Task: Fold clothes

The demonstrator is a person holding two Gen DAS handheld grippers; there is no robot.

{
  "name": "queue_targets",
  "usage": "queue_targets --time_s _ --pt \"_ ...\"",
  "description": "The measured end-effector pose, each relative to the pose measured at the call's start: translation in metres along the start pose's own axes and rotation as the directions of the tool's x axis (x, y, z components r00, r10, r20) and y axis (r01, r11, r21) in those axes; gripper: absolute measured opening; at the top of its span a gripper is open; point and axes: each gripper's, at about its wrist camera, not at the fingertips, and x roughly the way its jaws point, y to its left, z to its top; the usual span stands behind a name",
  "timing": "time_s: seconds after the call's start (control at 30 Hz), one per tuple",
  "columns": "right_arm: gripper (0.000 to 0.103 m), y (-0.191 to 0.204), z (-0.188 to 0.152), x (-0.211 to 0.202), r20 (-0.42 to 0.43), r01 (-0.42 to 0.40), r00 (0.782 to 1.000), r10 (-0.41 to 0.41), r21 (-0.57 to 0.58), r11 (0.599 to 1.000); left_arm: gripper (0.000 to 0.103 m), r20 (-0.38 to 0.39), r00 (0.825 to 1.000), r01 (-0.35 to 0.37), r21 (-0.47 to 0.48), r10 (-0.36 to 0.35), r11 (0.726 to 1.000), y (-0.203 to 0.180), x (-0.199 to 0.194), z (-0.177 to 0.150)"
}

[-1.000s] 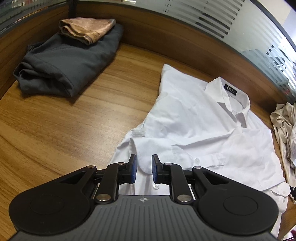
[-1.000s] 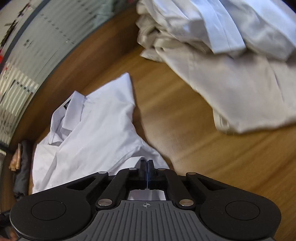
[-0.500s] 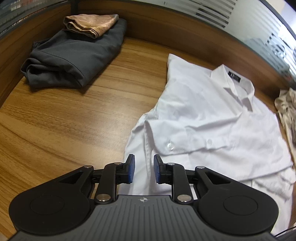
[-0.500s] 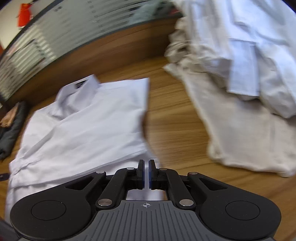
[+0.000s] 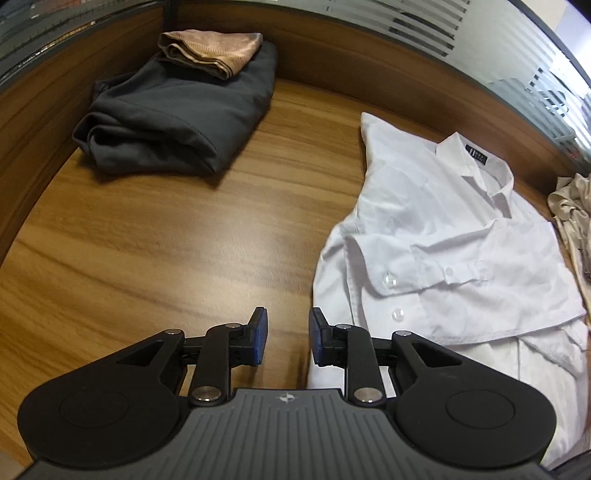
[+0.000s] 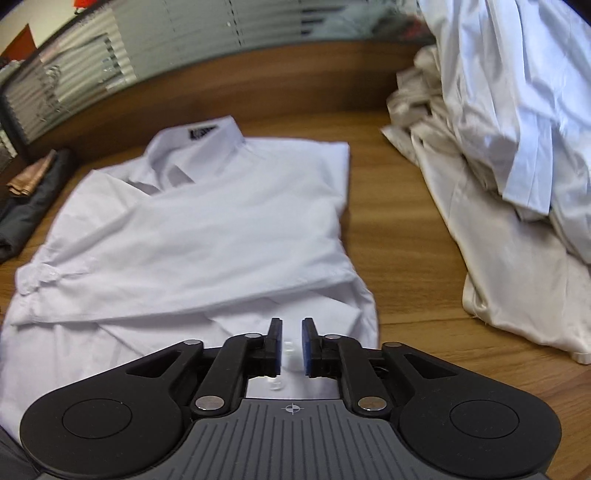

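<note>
A white collared shirt (image 5: 443, 229) (image 6: 207, 236) lies on the wooden table (image 5: 147, 251), its sleeves folded across the front and its collar toward the back wall. My left gripper (image 5: 285, 334) hovers over bare wood just left of the shirt's lower edge. Its jaws are opening and nothing is between them. My right gripper (image 6: 291, 345) hangs over the shirt's lower right part. Its jaws are opening too, a narrow gap showing the white cloth beneath, and the blue pads (image 6: 307, 347) press on nothing.
A folded dark grey garment (image 5: 177, 114) with a folded tan cloth (image 5: 210, 48) on top sits at the back left. A heap of cream and white clothes (image 6: 498, 155) lies to the right of the shirt. A wooden rim and frosted glass (image 5: 424, 33) bound the back.
My left gripper slid left off the shirt onto bare wood and its jaws widened. My right gripper rolled upright, drew back along the shirt, and parted from shut to a narrow gap.
</note>
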Motion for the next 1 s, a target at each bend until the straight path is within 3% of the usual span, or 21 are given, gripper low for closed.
queue_targets --time_s 0.1,0.23,0.3,0.43,0.53,0.7,1.0 --pt "0.018 0.025 -0.001 -0.017 0.013 -0.016 1.0 0.016 0.003 1.0 0.033 -0.007 0.999 0.04 0.014 -0.04 0.999 0.006 -0.006 0.021" --pt "0.024 0.061 -0.008 -0.037 0.03 -0.048 0.998 0.047 0.025 0.999 0.035 -0.033 0.996 0.088 0.117 -0.084 0.989 0.004 -0.008 0.055" --pt "0.03 0.081 -0.015 -0.043 0.039 -0.05 0.998 0.049 0.041 0.998 0.037 -0.048 0.991 0.127 0.161 -0.121 0.979 0.002 -0.006 0.071" --pt "0.031 0.126 -0.032 -0.054 0.058 -0.032 0.998 0.027 0.084 0.996 0.043 -0.091 0.974 0.223 0.242 -0.206 0.944 -0.003 0.006 0.103" --pt "0.031 0.162 -0.049 -0.058 0.066 -0.001 0.998 -0.008 0.128 0.992 0.048 -0.099 0.967 0.255 0.287 -0.236 0.923 -0.01 0.02 0.123" --pt "0.031 0.223 -0.079 -0.058 0.063 0.036 0.997 -0.051 0.22 0.975 0.048 -0.101 0.958 0.286 0.332 -0.267 0.899 -0.021 0.044 0.15" --pt "0.031 0.332 -0.122 -0.044 0.052 0.055 0.996 -0.075 0.322 0.945 0.048 -0.138 0.914 0.407 0.292 -0.383 0.866 -0.041 0.076 0.177"
